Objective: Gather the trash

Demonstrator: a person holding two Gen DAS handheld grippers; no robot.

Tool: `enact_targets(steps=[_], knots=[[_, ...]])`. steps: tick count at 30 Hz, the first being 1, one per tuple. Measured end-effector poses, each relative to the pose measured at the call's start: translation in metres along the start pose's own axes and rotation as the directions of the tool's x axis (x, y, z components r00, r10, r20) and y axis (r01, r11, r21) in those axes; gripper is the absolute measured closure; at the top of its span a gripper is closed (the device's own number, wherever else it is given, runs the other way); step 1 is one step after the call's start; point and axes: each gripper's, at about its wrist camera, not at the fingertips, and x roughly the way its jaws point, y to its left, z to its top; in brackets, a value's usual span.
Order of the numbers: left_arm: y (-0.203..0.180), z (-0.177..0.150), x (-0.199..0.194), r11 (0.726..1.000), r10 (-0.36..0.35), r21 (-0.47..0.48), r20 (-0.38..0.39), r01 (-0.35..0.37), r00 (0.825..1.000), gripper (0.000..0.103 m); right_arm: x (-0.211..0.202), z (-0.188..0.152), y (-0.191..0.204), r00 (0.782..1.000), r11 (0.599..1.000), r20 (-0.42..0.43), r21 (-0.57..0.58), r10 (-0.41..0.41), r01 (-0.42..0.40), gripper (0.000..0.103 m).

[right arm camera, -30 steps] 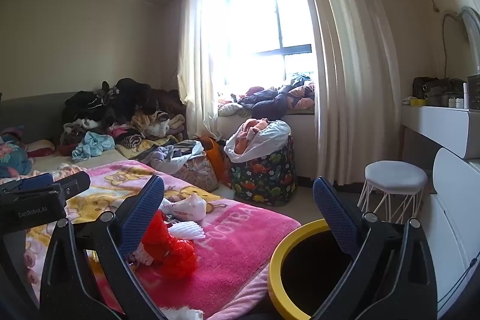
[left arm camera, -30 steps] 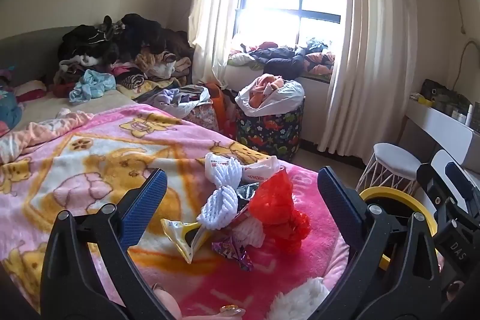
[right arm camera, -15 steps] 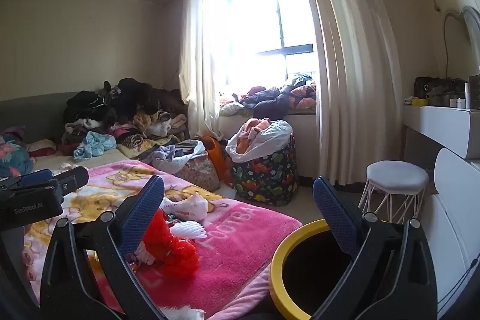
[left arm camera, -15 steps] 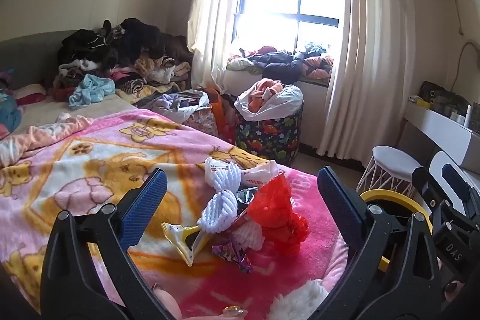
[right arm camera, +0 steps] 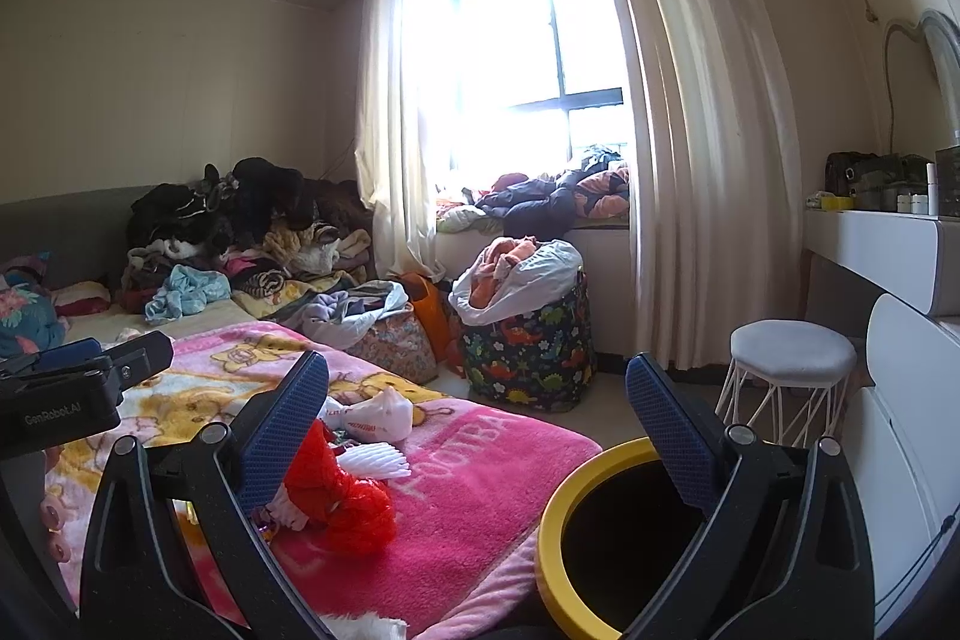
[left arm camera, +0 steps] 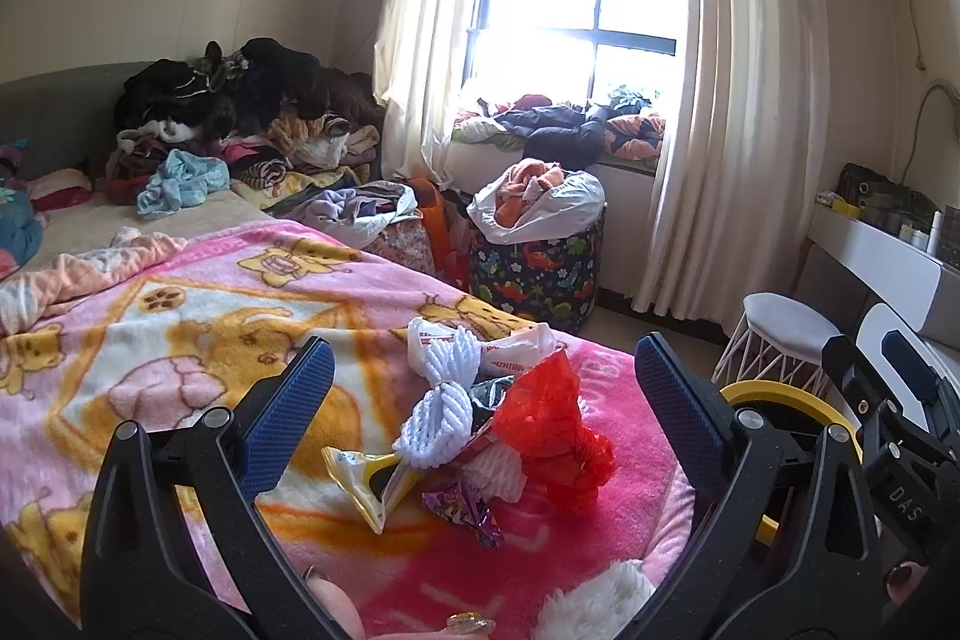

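While both grippers hang over the bed, little has altered in the last second: the left-wrist view has tipped up slightly, taking in more ceiling and window, and the litter lies as it lay. Nothing has been collected in that interval, so by my reckoning the task stands at its opening step.

Item: pink blanket, cartoon print, covering the bed; taken here as the landmark.

Item: trash heap, on the blanket's near corner. Comprises a red plastic bag, crumpled; white foam netting, twisted; a white printed bag just behind the netting; a yellow wrapper and a purple wrapper at the front. The pieces touch or overlap.

Item: yellow-rimmed bin, dark inside, on the floor just off the blanket's corner, near the heap.

Item: left gripper, fingers spread wide, empty, framing the heap without touching it.

Item: right gripper, fingers likewise wide apart, empty, held off the blanket's corner above the bin rim.

Item: laundry basket, dinosaur print, beyond the blanket's far edge; white stool past the bin. Neither looks like trash.

Judgement: the left gripper seems best placed for a first pick.
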Motion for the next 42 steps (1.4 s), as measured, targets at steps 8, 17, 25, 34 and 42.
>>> enact_targets(steps=[8,17,25,34,42], knots=[[-0.001,0.0,-0.001,1.0,0.0,0.001,0.002,0.0,1.0,0.011,0.0,0.0,0.0,1.0,1.0,-0.001,0.002,0.003,-0.003,0.006],[-0.001,0.0,-0.001,1.0,-0.001,-0.001,0.001,0.001,1.0,0.011,-0.003,0.003,-0.003,1.0,1.0,-0.001,0.01,0.009,-0.009,0.006],[-0.002,0.0,-0.001,1.0,-0.008,-0.003,0.002,0.008,1.0,0.011,-0.003,0.003,-0.003,1.0,1.0,-0.002,0.01,0.009,-0.009,0.006],[-0.003,-0.004,0.008,0.999,-0.035,-0.022,-0.039,0.034,0.999,0.011,-0.002,-0.001,0.004,0.999,0.999,-0.024,-0.002,0.047,-0.047,0.006],[0.027,0.0,0.018,0.997,0.013,-0.072,-0.03,-0.015,0.999,0.011,0.014,-0.003,0.026,0.981,0.984,-0.093,-0.04,0.168,-0.173,0.006]])
